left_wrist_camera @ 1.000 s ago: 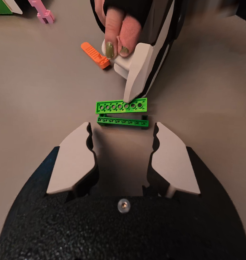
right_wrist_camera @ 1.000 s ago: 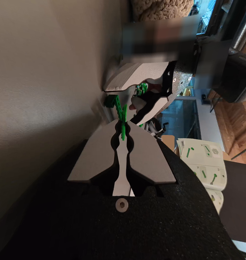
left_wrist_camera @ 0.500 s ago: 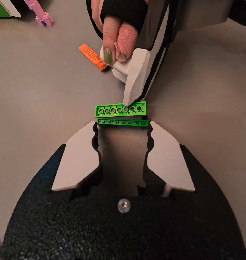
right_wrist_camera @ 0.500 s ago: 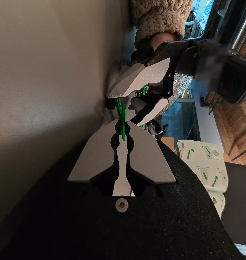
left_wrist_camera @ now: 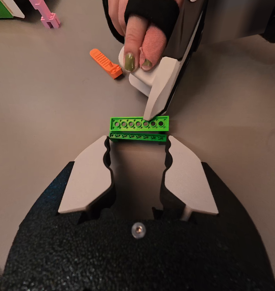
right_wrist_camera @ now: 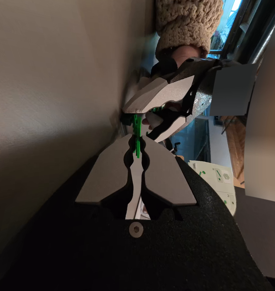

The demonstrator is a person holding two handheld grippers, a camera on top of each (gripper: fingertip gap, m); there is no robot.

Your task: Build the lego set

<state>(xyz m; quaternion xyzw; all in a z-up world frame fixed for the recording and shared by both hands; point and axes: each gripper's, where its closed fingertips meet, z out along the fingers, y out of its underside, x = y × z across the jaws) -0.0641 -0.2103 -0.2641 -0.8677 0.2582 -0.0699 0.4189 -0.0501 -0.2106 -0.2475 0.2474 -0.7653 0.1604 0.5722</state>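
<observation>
In the left wrist view a darker green long plate (left_wrist_camera: 138,137) lies on the grey table (left_wrist_camera: 39,110). My left gripper (left_wrist_camera: 138,139) has a fingertip against each end of it and grips it lengthwise. A bright green plate with holes (left_wrist_camera: 139,124) stands on edge just behind it, tilted, and is held at its top by my right gripper's fingers (left_wrist_camera: 155,100). In the right wrist view my right gripper (right_wrist_camera: 137,136) is shut on that bright green plate (right_wrist_camera: 137,146). The left gripper (right_wrist_camera: 140,125) is just beyond it, and the darker green plate (right_wrist_camera: 126,119) is partly hidden under its finger.
An orange brick separator (left_wrist_camera: 106,63) lies behind and to the left. A pink piece (left_wrist_camera: 47,15) and a green and white item (left_wrist_camera: 1,9) are at the far left. A hand (left_wrist_camera: 133,39) holds the right gripper. An instruction booklet (right_wrist_camera: 215,178) lies to the right.
My left gripper moved forward and narrowed until its tips reached both ends of the darker green plate. The right gripper brought the bright green plate down closer to it.
</observation>
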